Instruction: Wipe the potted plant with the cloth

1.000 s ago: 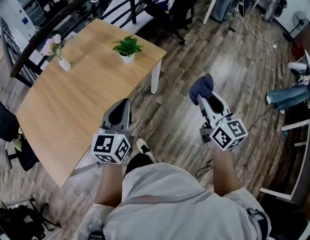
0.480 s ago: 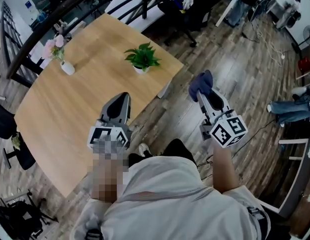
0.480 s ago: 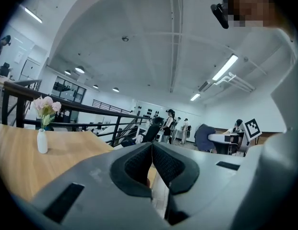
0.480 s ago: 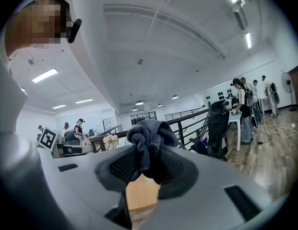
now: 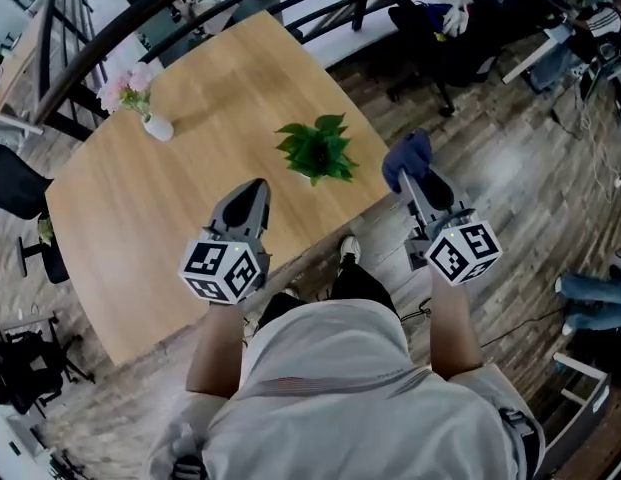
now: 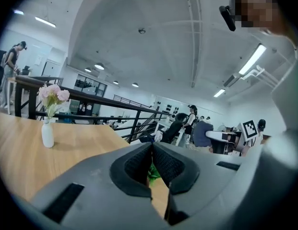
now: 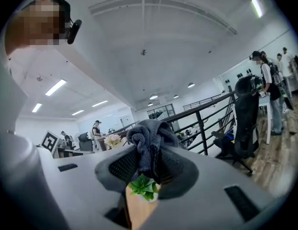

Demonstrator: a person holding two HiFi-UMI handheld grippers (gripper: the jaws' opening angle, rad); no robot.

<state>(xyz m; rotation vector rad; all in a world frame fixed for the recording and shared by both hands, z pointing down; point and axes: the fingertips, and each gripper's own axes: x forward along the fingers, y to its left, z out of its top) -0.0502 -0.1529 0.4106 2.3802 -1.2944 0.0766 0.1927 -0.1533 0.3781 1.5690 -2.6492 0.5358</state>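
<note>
Wide tabletop (image 5: 140,218), plant (image 5: 315,150) seemingly near edge; left fingers (image 5: 245,203) closed, right fingers (image 5: 426,194) gripping cloth (image 5: 408,158).

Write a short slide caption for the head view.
Person at a wooden table, right gripper holding a blue cloth near the potted plant, left gripper shut.

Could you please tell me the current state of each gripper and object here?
left gripper: shut, empty.
right gripper: shut on the cloth.
cloth: bunched, clamped between its jaws.
potted plant: upright on the table, untouched.
flower vase: upright on the table.
</note>
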